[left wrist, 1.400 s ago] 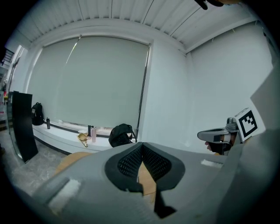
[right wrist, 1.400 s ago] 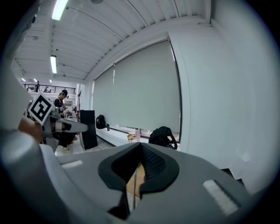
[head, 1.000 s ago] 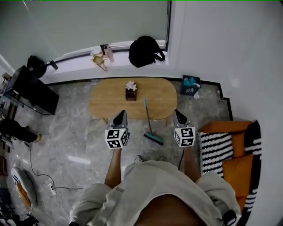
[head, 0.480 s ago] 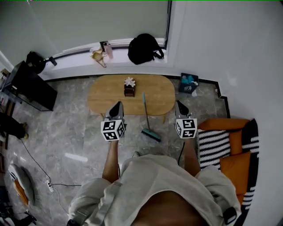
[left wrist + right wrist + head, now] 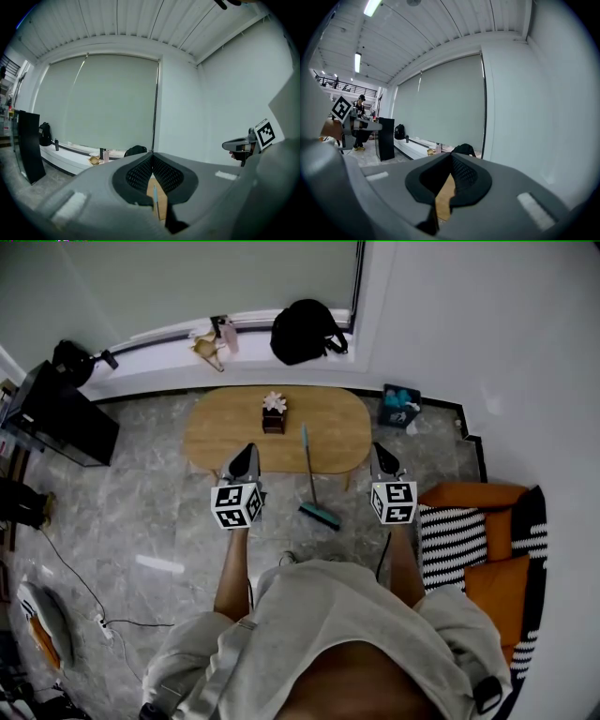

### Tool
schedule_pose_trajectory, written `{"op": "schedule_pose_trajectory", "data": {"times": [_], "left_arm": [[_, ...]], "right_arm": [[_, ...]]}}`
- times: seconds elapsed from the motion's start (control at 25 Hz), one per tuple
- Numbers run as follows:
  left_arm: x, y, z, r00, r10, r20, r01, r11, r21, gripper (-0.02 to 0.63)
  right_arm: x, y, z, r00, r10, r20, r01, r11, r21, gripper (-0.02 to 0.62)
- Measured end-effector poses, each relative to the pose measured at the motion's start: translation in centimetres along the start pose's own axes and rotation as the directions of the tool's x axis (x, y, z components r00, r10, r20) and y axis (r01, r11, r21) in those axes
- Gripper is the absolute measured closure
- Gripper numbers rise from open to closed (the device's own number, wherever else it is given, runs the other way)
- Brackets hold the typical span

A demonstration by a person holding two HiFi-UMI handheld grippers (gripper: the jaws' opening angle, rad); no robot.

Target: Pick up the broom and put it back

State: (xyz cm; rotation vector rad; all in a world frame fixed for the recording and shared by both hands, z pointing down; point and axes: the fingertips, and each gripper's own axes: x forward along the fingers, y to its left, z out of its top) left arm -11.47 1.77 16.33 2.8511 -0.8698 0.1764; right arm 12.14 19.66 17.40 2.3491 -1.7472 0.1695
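Broom (image 5: 309, 474) leaned against the wooden table (image 5: 225, 427), its head on the floor; left gripper (image 5: 246, 455) and right gripper (image 5: 380, 455) flanked it, both clenched on nothing

The right gripper (image 5: 451, 158) has its jaws closed together, the tips meeting with nothing between them. Through the gap below the tips shows a strip of the wooden table (image 5: 442, 199). At the left the left gripper (image 5: 370, 124) juts in, its marker cube (image 5: 342, 108) above it. Farther off, a black cabinet (image 5: 385, 138) stands on the floor beside a low white ledge (image 5: 415, 146) under a wide drawn blind (image 5: 440, 103). A black backpack (image 5: 464, 150) sits at the ledge's right end and another dark bag (image 5: 399, 132) at its left end.
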Motion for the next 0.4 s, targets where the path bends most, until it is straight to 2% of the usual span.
{"op": "schedule_pose_trajectory", "data": {"times": [0.4], "left_arm": [[0.26, -0.10, 0.26, 1.000, -0.003, 0.003, 0.003, 1.000, 0.004, 0.604]], "right_arm": [[0.83, 0.37, 0.22, 1.000, 0.015, 0.002, -0.015, 1.000, -0.003, 0.595]]}}
